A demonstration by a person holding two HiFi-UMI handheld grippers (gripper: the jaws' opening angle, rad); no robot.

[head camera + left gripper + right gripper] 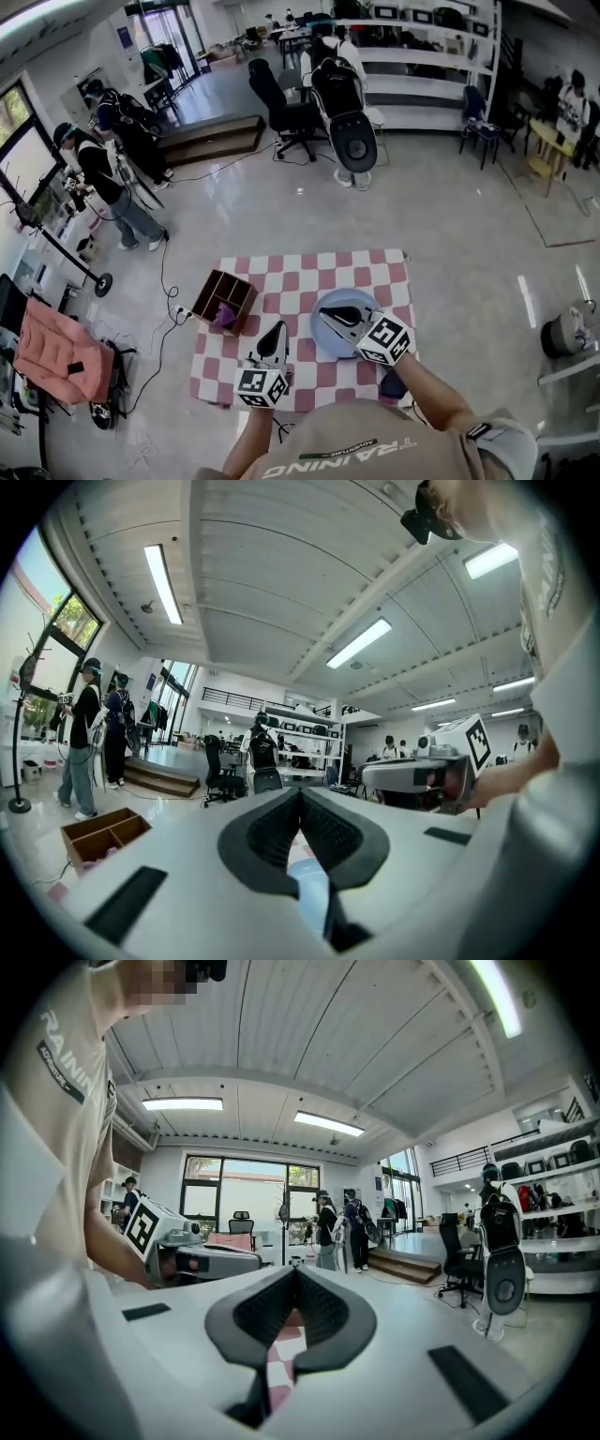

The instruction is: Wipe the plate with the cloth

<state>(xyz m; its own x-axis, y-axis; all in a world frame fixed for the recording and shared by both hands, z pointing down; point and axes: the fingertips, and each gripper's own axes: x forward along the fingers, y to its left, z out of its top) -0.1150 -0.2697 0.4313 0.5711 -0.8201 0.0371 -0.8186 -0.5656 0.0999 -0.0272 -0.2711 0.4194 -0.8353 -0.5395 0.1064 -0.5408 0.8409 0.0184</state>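
Observation:
A round pale-blue plate (330, 345) lies on the red-and-white checked tablecloth (300, 272). The purple cloth (225, 317) sits in a brown wooden box (225, 298) at the table's left edge, apart from both grippers. My right gripper (323, 313) hovers over the plate, pointing left, shut with nothing in it. In the right gripper view its jaws (296, 1271) meet, with checked cloth showing below them. My left gripper (278, 327) is left of the plate, pointing away from me. Its jaws (300, 792) are shut and hold nothing.
The wooden box (101, 833) appears low left in the left gripper view. Beyond the table are black office chairs (342, 112), a low wooden platform (211, 138), cables on the floor and people (108, 187) standing at left. A pink cushioned item (56, 352) lies near left.

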